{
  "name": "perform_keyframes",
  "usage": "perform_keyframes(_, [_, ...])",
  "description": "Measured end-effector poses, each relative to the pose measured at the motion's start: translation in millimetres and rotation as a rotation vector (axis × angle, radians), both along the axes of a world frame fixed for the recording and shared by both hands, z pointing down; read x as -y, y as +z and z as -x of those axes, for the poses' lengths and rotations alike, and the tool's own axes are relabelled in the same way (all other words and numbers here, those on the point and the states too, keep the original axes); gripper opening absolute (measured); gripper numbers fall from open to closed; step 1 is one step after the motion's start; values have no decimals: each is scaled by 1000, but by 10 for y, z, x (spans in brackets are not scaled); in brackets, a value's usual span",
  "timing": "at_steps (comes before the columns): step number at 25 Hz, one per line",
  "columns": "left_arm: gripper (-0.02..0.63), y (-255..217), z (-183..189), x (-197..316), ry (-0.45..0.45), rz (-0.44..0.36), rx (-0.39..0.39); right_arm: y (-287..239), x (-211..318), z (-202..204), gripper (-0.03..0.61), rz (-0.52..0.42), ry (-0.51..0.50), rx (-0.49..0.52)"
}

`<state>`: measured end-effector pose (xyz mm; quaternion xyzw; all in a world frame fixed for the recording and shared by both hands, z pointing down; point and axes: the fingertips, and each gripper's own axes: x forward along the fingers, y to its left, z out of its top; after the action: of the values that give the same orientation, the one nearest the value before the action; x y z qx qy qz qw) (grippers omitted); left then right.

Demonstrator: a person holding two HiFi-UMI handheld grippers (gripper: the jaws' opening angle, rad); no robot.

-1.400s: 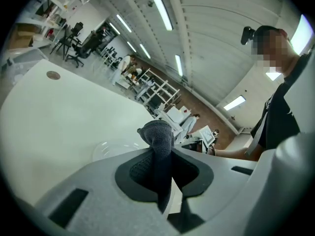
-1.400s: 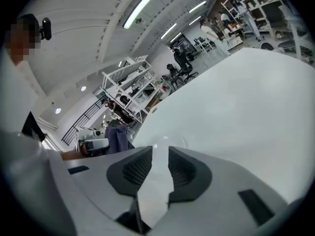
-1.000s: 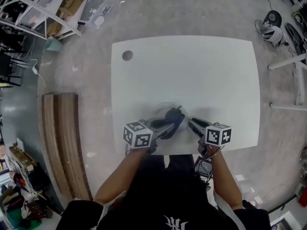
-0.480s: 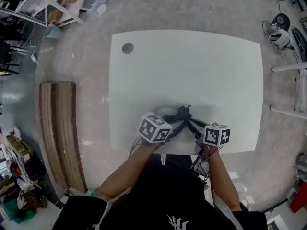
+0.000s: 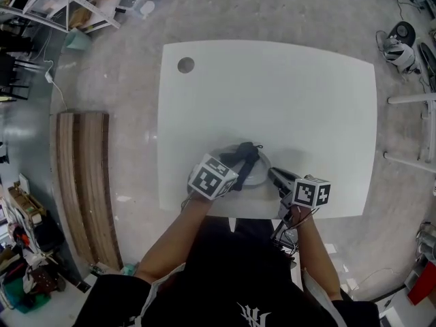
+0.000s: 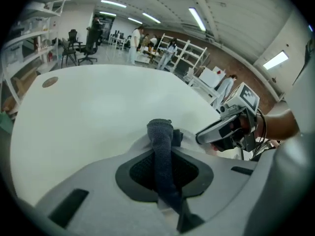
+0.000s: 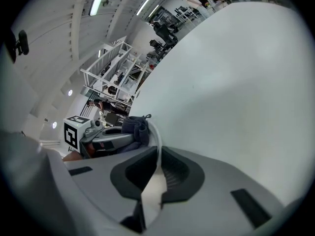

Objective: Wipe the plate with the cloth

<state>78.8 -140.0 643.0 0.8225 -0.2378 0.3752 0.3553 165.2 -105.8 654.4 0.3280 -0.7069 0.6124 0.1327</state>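
Plate [image 5: 257, 174]: white, shallow, lying flat near the front edge of the white surface [image 5: 286, 94], directly ahead of the person.

Cloth [image 6: 160, 132]: dark grey, bunched into a thick roll, lying across the middle of the plate. From overhead it appears to press on the plate's face, but the contact is too small there to confirm.

Left tongs [image 6: 161, 156]: clamped on the cloth. The cloth runs up between the two black pads and sticks out past the tips as a rounded wad. These tongs reach over the plate's near-left rim.

Right tongs [image 7: 156, 154]: pinching the plate's right rim. The thin white edge sits end-on between the ribbed pads and curves away toward the cloth. They come in low from the plate's right, with the body angled back toward the person.

The two tongs are near each other and face across the plate, and each shows in the other's gripper view.

Surroundings:
- A round grey grommet [image 5: 185, 65] sits in the far-left corner of the surface.
- The floor is pale and speckled.
- Two long wooden boards [image 5: 85, 182] lie side by side on the floor left of the surface.
- White shelving [image 5: 48, 12] stands beyond the boards at the far left.
- More shelving racks and ceiling strip lights show in the background of both gripper views.
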Motion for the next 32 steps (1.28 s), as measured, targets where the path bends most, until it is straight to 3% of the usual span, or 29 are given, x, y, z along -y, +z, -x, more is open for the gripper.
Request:
perform_keyframes(12, [51,-205,868,120,-102,-72,73,-18,38,35,21,-11,20,-18])
perform_keyframes(14, [51,-287,902,110,-124,-72,50,-23,41,41,21,-16,22,-16])
perform_keyframes(16, [51,-401,762,91,-140,-58,-21,-34,57,41,21,-23,21,-13])
perform_keyframes(20, [51,-524,87,-58,-84,6,-184,-25,93,41,20,-27,30,-19])
perform_keyframes(23, [51,-444,-401,-235,-29,63,-242,-15,80,51,21,-28,38,-22])
perform_keyframes(27, [51,-196,-664,-321,73,44,-149,-1,64,32,21,-23,45,-16])
perform_keyframes(32, [51,-81,-345,-197,104,-9,-19,8,64,56,21,-21,41,-11])
